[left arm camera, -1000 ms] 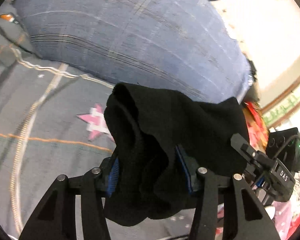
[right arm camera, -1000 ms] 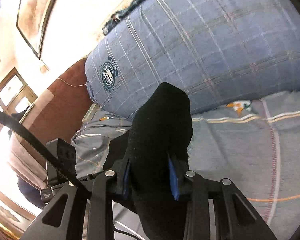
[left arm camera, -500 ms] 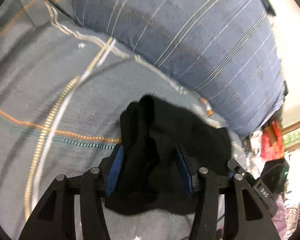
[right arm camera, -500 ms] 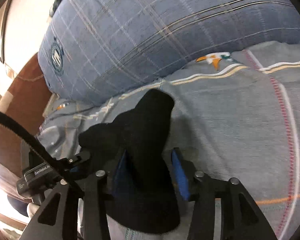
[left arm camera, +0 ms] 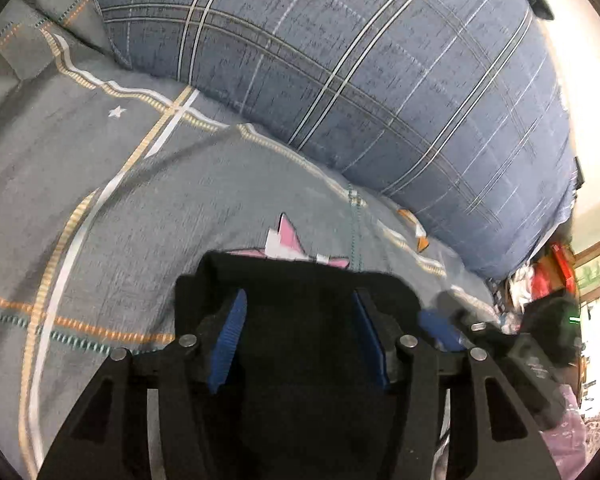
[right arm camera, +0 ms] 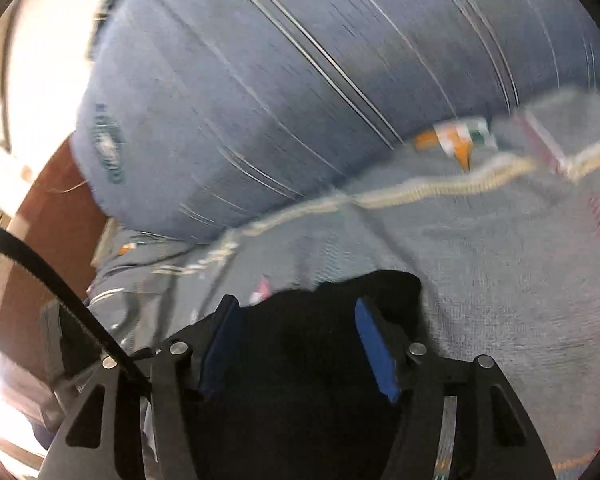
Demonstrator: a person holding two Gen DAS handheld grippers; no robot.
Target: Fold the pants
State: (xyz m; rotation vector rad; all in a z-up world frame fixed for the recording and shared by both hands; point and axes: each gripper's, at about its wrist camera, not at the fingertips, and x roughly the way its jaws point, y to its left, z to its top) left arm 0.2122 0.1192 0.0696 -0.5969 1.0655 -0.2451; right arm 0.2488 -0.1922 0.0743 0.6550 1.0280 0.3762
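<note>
Left hand-held gripper (left arm camera: 298,334) hangs low over the bed (left arm camera: 100,216) with its two blue pads spread wide, the pants (left arm camera: 300,292) lying between and beneath them, gripped by neither pad. Right hand-held gripper (right arm camera: 300,340) shows the same wide stance, its two blue pads apart over the pants (right arm camera: 300,344); this view is blurred. One pair of pants is present: plain black, matte, bunched into a compact dark mass with a fairly straight far edge, resting on the bed's grey sheet. It partly covers one pink star (left arm camera: 286,246) printed on the sheet. One small white star (left arm camera: 117,111) lies farther off. One large blue plaid pillow (left arm camera: 360,80) lies along the far side of the bed, apart from the pants. In the left view, the right hand-held gripper appears at the right edge.
</note>
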